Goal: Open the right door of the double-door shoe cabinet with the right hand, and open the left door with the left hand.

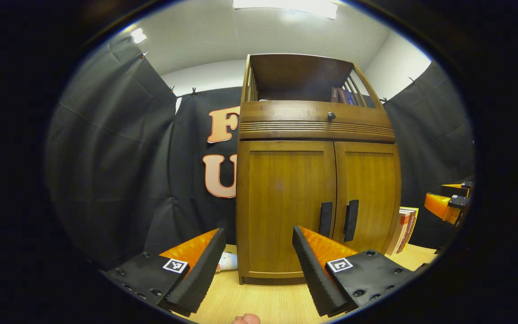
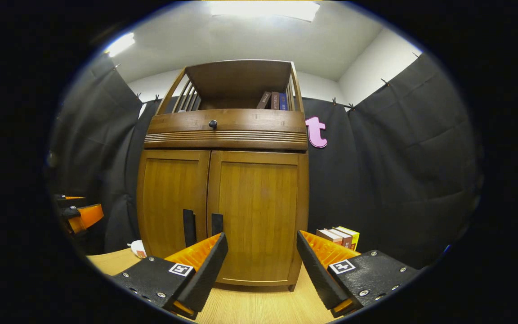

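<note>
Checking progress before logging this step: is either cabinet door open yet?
No: in the right gripper view the left door and right door both sit flush and closed.

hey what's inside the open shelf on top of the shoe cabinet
A few books stand at the right end of the open shelf, one leaning. The rest of the shelf looks bare. What lies behind the closed doors below is hidden.

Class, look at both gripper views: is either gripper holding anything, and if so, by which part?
Nothing is held. The left gripper and right gripper are both open, short of the closed cabinet doors.
</note>
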